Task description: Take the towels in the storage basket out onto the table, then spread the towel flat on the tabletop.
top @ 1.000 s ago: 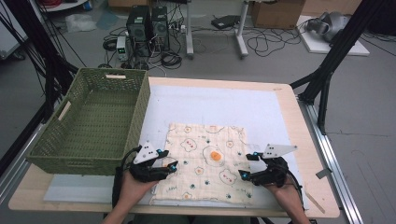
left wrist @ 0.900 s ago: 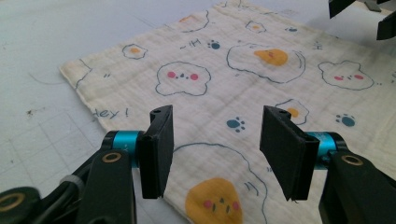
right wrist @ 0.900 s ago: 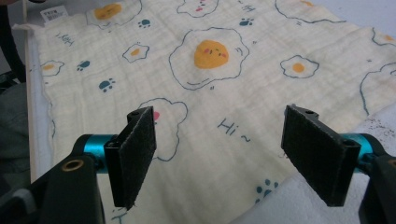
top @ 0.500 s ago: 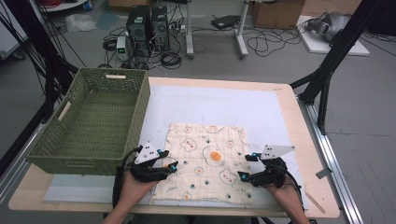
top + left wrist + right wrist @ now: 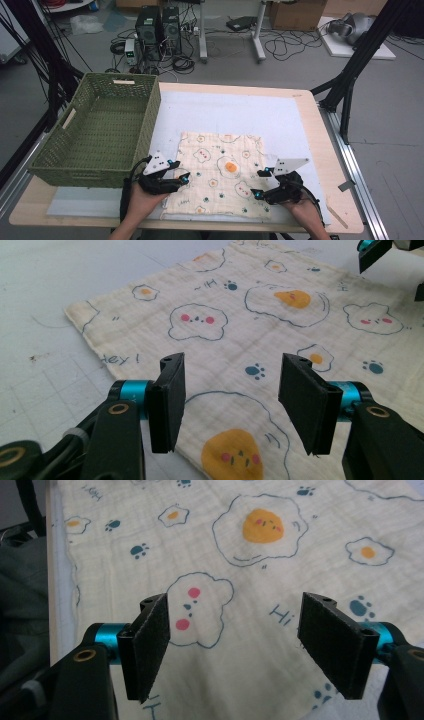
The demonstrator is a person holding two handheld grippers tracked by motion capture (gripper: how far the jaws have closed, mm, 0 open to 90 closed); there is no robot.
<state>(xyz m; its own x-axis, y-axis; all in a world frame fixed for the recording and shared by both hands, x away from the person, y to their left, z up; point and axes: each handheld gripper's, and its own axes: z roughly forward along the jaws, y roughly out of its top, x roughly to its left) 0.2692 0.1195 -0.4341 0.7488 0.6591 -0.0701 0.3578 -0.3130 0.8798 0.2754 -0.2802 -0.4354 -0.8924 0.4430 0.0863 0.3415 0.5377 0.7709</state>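
Hovering low over the near corners of a cloth [image 5: 220, 172], both grippers have their fingers spread wide and hold nothing.

Going from the left: a green wicker basket [image 5: 70, 150] sits at about 9 o'clock on the surface [image 5: 320, 107], its near right corner just beside the left gripper [image 5: 181, 176]. That gripper is over the cloth's near-left corner, at about 7 o'clock of the cloth. The cloth lies flat on a pale mat [image 5: 240, 112], nearer the person than the surface's middle. The right gripper [image 5: 260, 183] hangs over the near-right corner, at about 5 o'clock.

Likely trouble, as I judge it: the thin, soft fabric lies flush on the mat, so fingers closing from above could slide over it and catch nothing, or pinch a bunched wrinkle instead of the edge. If one side grips and the other misses, a lift would drag the cloth askew. The left gripper could also knock the basket wall.

Readable writing: "Hey !" [image 5: 119, 359] in the left gripper view, "Hi" [image 5: 280, 614] in the right gripper view. No brand label is legible.
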